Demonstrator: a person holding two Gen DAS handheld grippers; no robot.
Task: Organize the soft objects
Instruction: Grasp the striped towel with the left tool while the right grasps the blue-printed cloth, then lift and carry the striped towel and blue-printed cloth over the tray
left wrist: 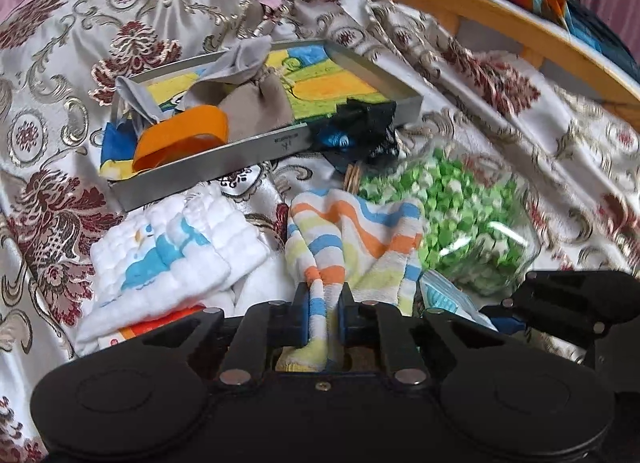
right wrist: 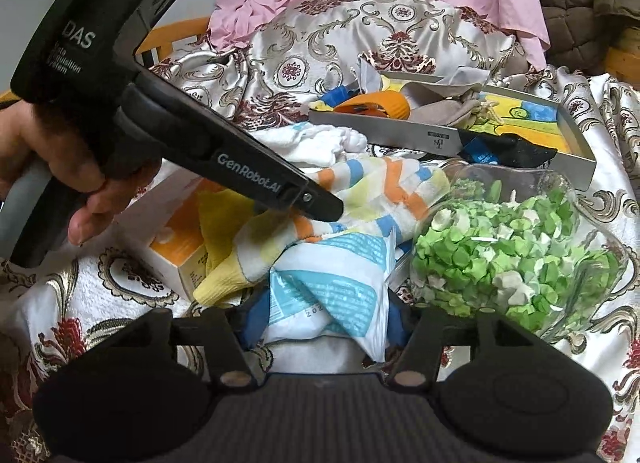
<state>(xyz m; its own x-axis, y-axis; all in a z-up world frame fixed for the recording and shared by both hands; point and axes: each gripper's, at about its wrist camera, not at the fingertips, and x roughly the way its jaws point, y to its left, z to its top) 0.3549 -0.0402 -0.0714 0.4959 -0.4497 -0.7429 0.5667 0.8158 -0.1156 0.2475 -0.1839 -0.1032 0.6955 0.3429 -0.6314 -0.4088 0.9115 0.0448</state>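
My left gripper (left wrist: 323, 305) is shut on a striped towel (left wrist: 352, 231) in orange, blue, yellow and white; the towel trails forward onto the bed. The right wrist view shows that gripper (right wrist: 320, 207) from the side, on the same towel (right wrist: 396, 187). My right gripper (right wrist: 326, 319) is shut on a white and blue plastic packet (right wrist: 332, 291). A grey tray (left wrist: 256, 151) ahead holds a grey cloth (left wrist: 256, 103), an orange band (left wrist: 180, 139) and a dark cloth (left wrist: 356, 127) over its edge. A white quilted cloth with blue print (left wrist: 172, 255) lies at the left.
A glass jar of green paper stars (right wrist: 512, 259) lies on its side at the right, against the towel. An orange and white box (right wrist: 180, 251) lies under the left gripper. Patterned silk bedding (left wrist: 60, 103) covers everything. A wooden rail (left wrist: 500, 19) runs behind.
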